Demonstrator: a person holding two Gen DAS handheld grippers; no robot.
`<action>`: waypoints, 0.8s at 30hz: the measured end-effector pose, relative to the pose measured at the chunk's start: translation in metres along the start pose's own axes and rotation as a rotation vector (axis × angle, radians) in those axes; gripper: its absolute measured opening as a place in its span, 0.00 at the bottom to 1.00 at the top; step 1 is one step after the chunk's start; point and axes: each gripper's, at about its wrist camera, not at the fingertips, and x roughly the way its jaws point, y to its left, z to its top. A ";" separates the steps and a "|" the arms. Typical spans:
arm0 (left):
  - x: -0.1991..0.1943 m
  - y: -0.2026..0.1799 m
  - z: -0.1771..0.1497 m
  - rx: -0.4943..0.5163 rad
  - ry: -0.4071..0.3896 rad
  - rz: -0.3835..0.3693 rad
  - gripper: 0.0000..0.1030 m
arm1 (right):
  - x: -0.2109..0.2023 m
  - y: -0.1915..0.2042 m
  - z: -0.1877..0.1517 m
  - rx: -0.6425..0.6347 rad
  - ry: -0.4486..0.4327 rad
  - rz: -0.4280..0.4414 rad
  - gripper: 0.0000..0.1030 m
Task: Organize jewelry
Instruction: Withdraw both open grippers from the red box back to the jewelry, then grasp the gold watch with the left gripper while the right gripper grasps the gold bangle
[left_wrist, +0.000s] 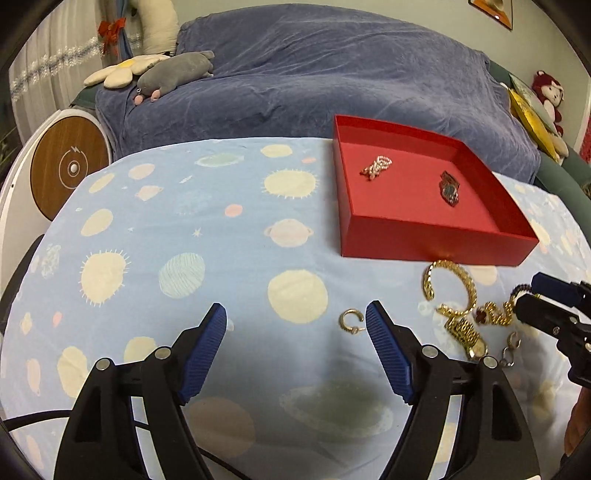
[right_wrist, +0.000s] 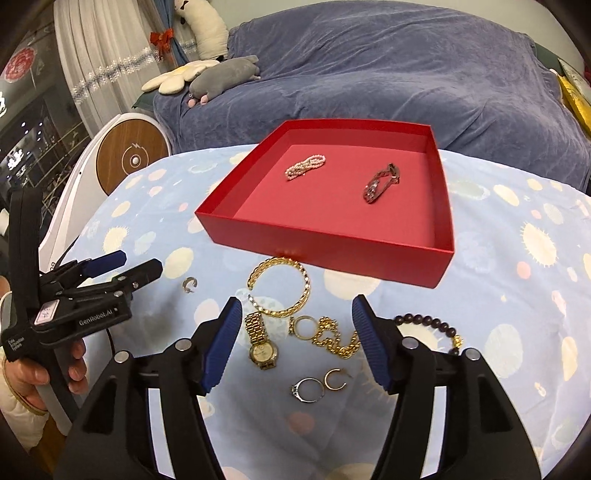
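A red box (left_wrist: 436, 243) (right_wrist: 321, 247) stands on the planet-print cloth and holds a pearl bracelet (left_wrist: 376, 167) (right_wrist: 304, 166) and a dark clasp piece (left_wrist: 448, 188) (right_wrist: 380, 184). In front of it lie a gold bangle (right_wrist: 280, 288), a gold watch (right_wrist: 260, 343), a gold ring (right_wrist: 303, 326), a gold chain (right_wrist: 336, 339), a silver ring (right_wrist: 308, 389), a hoop earring (right_wrist: 334, 378) and a dark bead bracelet (right_wrist: 432, 323). My right gripper (right_wrist: 297, 304) hangs open above this pile, holding nothing. My left gripper (left_wrist: 295, 310) (right_wrist: 142, 262) is open and empty, with a small hoop (left_wrist: 349, 321) just beside its right finger.
A blue-covered sofa (left_wrist: 314, 74) rises behind the table, with a grey plush (left_wrist: 177, 72) and a flower cushion (left_wrist: 123, 70) on its left end. A round wooden-faced device (left_wrist: 70, 168) stands at the left. A person's hand (right_wrist: 48, 373) holds the left gripper's handle.
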 end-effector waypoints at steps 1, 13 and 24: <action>0.002 -0.001 -0.003 0.006 0.004 -0.003 0.73 | 0.005 0.002 -0.001 -0.006 0.011 0.000 0.58; -0.001 0.002 -0.012 0.048 0.012 -0.027 0.73 | 0.056 0.028 0.005 -0.085 0.074 -0.029 0.59; 0.004 -0.001 -0.012 0.043 0.031 -0.030 0.73 | 0.067 0.029 0.002 -0.120 0.061 -0.085 0.51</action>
